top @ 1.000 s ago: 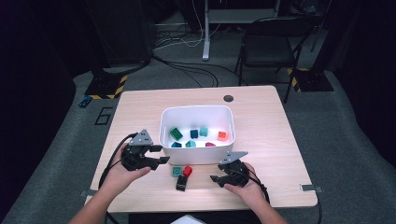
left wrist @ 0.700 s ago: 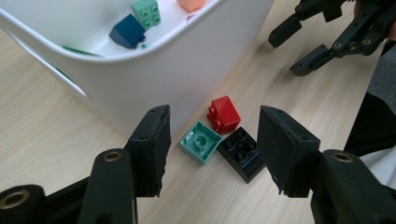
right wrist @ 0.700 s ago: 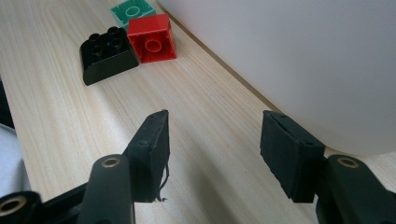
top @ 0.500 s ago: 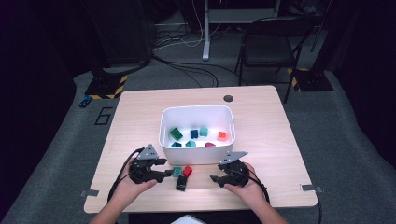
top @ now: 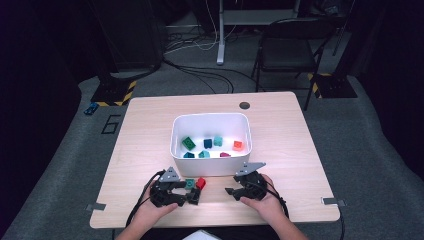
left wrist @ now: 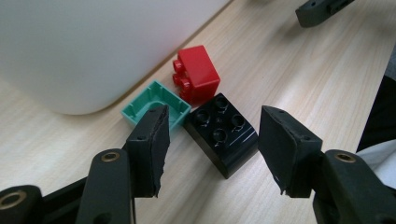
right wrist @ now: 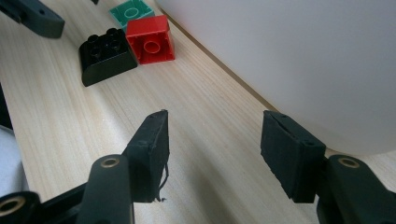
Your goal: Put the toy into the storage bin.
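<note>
Left gripper is down at the table with its jaws wide apart, and they have just been opening a little further; the black brick lies between them, though neither pad touches it yet. I have it there because the black brick looks like my next pick. It sits studs up, just in front of the white bin, touching the red brick and the green brick. The red and green bricks lie tipped on their sides close against the bin wall, so I judge a straight closing might nudge the green one, which sits right behind my left pad.

Right gripper hangs idle over bare wood beside the bin, jaws well apart with nothing between them. I am keeping it off to the side so the left one has room.

From the high view the three bricks are a small cluster at the bin's near wall, partly hidden by the left gripper, but it lets me see inside the bin, where several more bricks lie. The left gripper view gives me the pad gap on each side of the black brick. The right gripper view shows its curved flank and the hollow undersides of the other two.
</note>
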### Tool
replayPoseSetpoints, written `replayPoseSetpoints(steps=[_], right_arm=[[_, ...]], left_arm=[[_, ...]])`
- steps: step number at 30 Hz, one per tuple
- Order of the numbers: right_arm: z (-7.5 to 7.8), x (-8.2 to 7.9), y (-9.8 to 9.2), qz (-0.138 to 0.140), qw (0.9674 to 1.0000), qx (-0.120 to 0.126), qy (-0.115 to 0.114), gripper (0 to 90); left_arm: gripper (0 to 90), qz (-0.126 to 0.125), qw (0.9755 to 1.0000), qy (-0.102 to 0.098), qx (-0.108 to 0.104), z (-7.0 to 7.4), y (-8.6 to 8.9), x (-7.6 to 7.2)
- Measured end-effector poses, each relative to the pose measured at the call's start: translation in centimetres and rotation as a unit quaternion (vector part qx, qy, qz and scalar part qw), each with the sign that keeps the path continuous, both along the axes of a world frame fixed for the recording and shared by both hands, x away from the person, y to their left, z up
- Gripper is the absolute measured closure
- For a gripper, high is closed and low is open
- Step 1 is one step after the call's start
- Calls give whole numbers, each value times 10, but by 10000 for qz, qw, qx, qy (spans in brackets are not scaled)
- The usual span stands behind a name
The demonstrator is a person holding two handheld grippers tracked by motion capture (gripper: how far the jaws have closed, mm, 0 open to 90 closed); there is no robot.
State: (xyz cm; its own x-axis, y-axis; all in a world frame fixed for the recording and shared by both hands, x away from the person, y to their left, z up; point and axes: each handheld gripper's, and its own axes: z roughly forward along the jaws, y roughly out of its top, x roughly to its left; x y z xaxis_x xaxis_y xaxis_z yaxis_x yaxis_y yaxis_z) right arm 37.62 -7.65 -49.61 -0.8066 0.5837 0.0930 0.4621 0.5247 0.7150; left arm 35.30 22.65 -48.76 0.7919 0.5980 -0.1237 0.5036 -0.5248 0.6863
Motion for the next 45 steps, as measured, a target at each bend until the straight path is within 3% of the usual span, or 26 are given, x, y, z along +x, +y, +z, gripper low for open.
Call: replayPoseSetpoints(steps=[4,11,12,24,27,31,36,45], right_arm=[[0,0,0,-6,10000,6,-1,415],[-1,1,0,5,10000,-6,8,415],[-1,1,0,3,10000,-1,4,415],[-1,1,0,-24,10000,8,47,415],[-1,1,0,17,10000,8,18,414],[-1,1,0,6,10000,9,22,415],[-2,1,0,20,10000,-1,18,415],[-2,2,0,11,10000,6,38,415]], left_arm=[[432,-125,9999,95,39,-7,-6,-1],[432,-129,9998,132,88,-12,-9,0],[432,-120,9997,206,44,-13,-10,-1],[449,-323,9993,144,156,-20,-24,0],[491,-402,9990,138,135,-21,-27,0],[555,-572,9980,57,264,-23,-32,-2],[581,-660,9972,-6,359,-21,-34,-3],[583,-621,9978,-75,229,-5,-26,-4]])
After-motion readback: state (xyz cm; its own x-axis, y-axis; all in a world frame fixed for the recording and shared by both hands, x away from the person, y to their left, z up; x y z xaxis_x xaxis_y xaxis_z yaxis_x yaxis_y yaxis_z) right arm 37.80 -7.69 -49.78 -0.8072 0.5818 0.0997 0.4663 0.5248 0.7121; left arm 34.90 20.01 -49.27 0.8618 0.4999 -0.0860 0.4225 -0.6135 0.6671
